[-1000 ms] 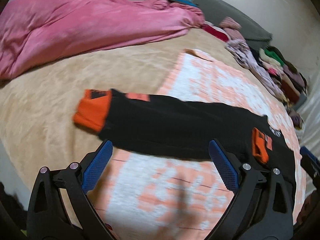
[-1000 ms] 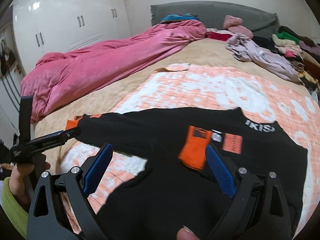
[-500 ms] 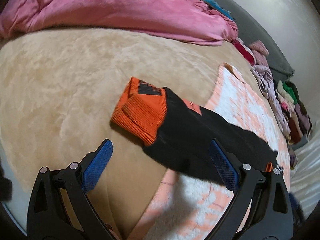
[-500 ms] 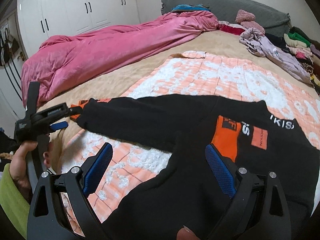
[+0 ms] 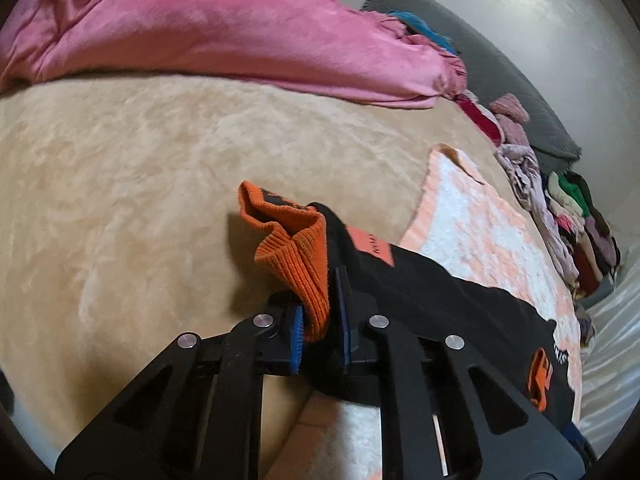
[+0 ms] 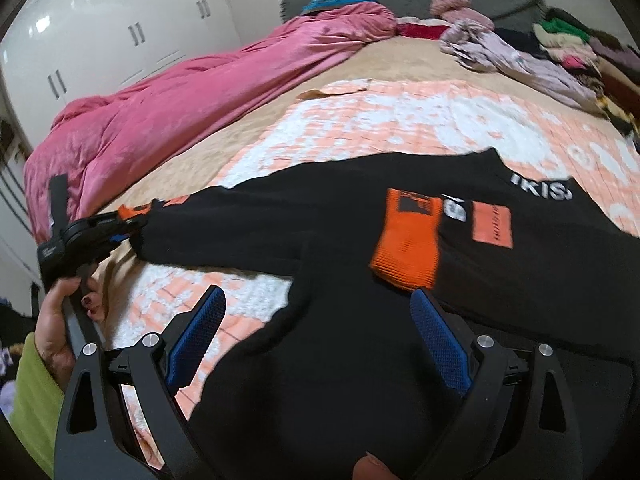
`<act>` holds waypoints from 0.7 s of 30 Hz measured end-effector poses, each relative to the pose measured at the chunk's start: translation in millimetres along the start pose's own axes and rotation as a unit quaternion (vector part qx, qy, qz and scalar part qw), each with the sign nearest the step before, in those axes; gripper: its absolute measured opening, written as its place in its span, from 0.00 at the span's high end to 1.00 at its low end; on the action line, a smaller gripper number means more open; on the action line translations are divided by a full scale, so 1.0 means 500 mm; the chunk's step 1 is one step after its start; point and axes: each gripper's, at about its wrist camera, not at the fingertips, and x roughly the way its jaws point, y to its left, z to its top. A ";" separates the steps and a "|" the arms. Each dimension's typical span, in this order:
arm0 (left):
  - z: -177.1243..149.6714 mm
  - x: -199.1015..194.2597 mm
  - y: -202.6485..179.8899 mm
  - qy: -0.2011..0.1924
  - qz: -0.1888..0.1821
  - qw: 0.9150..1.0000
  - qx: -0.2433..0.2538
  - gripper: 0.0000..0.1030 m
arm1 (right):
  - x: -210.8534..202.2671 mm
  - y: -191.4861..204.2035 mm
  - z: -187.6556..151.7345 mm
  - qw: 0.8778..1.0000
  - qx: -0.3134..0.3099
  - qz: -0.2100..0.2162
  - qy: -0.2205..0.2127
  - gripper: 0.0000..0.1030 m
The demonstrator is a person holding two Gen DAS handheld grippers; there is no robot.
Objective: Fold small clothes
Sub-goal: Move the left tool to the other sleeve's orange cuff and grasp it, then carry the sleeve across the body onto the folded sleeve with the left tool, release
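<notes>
A black sweatshirt (image 6: 340,360) with orange cuffs is spread on an orange-and-white checked blanket (image 6: 400,120), which is laid over the beige bed cover (image 5: 120,180). The blanket serves as the landmark here. The left sleeve is stretched past the blanket's left edge onto the beige cover, and its orange cuff (image 5: 296,256) is pinched between the blue pads of the left tongs (image 5: 320,316), whose jaws have just been closing onto it. The cuff is seen bunched and raised above the pads. In the right wrist view, the left tongs (image 6: 132,222) are held by a hand (image 6: 60,320) in a green sleeve. The right tongs (image 6: 316,332) are spread wide over the sweatshirt's body at the blanket's near edge, with nothing pressed between the pads. The other orange cuff (image 6: 408,240) is folded onto the chest. Left of the blanket a pink duvet (image 6: 180,112) is heaped; beyond the blanket's far right corner, clothes (image 6: 560,52) are piled.
</notes>
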 end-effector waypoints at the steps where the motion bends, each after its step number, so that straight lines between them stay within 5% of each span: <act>1: -0.002 -0.010 -0.011 0.000 -0.008 1.000 0.007 0.93 | -0.004 -0.008 -0.001 1.000 0.006 0.000 -0.001 0.10; 9: -0.016 -0.098 -0.147 -0.027 -0.073 0.994 0.074 0.95 | -0.053 -0.105 -0.021 0.997 0.069 -0.016 -0.013 0.10; 16: -0.086 -0.144 -0.343 -0.021 -0.140 0.973 0.182 0.97 | -0.128 -0.226 -0.039 0.988 0.144 -0.037 -0.050 0.10; 21: -0.164 -0.128 -0.453 0.019 -0.173 0.955 0.241 0.97 | -0.184 -0.317 -0.057 0.976 0.194 -0.056 -0.077 0.10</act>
